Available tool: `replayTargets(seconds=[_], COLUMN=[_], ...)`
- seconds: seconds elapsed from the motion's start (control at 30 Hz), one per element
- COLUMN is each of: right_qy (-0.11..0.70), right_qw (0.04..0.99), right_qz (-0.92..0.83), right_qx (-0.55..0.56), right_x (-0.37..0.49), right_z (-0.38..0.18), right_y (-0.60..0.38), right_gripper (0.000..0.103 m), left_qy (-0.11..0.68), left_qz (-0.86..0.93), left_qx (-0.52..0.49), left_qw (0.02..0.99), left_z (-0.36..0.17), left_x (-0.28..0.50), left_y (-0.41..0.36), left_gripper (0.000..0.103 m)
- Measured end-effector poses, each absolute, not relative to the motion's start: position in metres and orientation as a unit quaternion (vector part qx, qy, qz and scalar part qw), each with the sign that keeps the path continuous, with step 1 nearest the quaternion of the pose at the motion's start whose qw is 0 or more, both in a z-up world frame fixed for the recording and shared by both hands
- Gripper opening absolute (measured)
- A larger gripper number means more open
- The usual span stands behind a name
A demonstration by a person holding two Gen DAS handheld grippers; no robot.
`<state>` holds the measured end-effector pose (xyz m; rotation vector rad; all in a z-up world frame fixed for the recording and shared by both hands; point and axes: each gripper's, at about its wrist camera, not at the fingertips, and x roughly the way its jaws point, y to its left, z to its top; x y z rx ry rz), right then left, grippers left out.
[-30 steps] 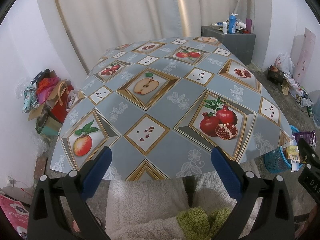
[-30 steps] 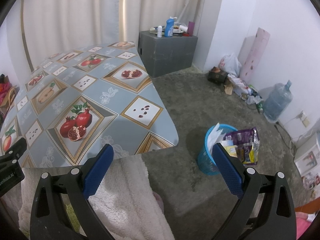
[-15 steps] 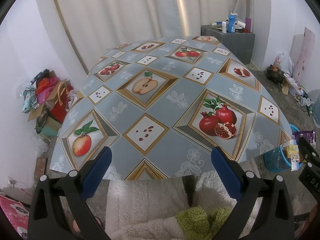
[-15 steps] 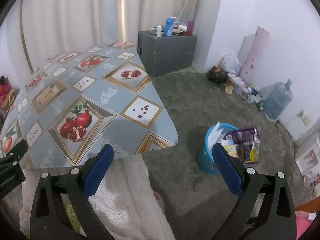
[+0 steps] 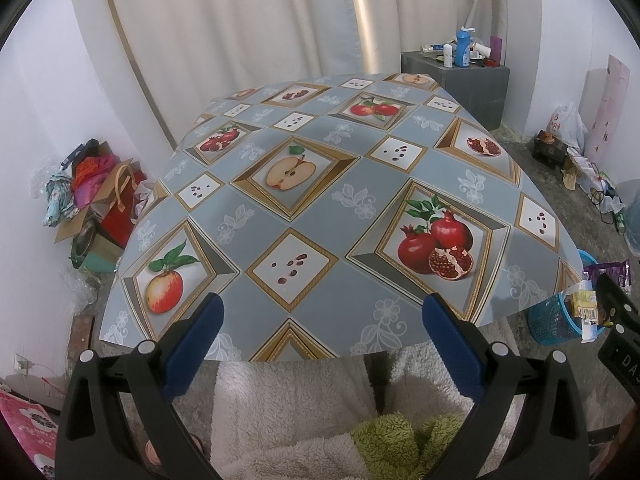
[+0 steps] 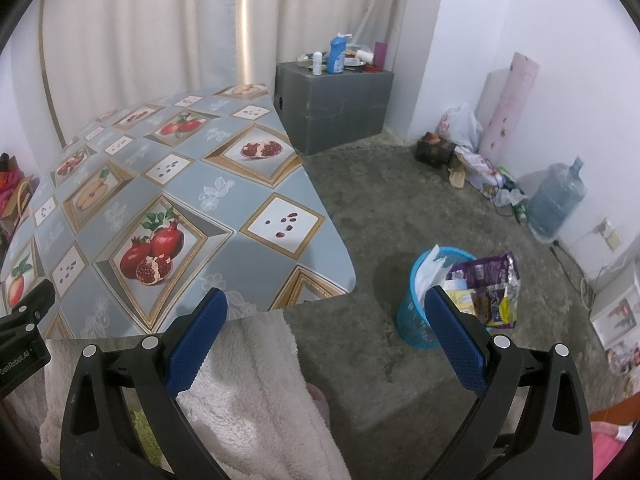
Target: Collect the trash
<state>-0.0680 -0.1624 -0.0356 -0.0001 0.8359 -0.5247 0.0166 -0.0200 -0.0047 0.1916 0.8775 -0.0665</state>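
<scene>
A blue plastic bin (image 6: 416, 312) stands on the floor right of the table, stuffed with wrappers: a purple packet (image 6: 494, 272), yellow packs and white paper. It also shows at the right edge of the left wrist view (image 5: 550, 322). The table (image 5: 320, 292) carries a fruit-print oilcloth with nothing lying on it. My left gripper (image 5: 320, 316) is open and empty over the table's near edge. My right gripper (image 6: 326, 312) is open and empty, held near the table's right corner, left of the bin.
A grey cabinet (image 6: 336, 104) with bottles stands at the back. Bags and a water jug (image 6: 556, 204) line the right wall. Boxes and clothes (image 5: 92, 200) are piled left of the table. A white fleece (image 6: 248, 400) covers the person's lap below the grippers.
</scene>
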Motion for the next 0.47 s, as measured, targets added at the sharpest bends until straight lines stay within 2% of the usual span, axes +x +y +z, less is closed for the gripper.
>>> replayTargets(seconds=[0.47], right_qy=[0.401], right_qw=[0.881], right_qz=[-0.253], right_qx=[0.002], right_x=[-0.0659], right_z=[-0.0349], right_y=[-0.1595], right_gripper=[0.095], left_qy=[0.425], left_qz=[-0.032], left_qx=[0.092], left_qw=[0.900], left_z=[-0.0045], left_x=[0.0158], left_y=[-0.0209], left_gripper=[0.097])
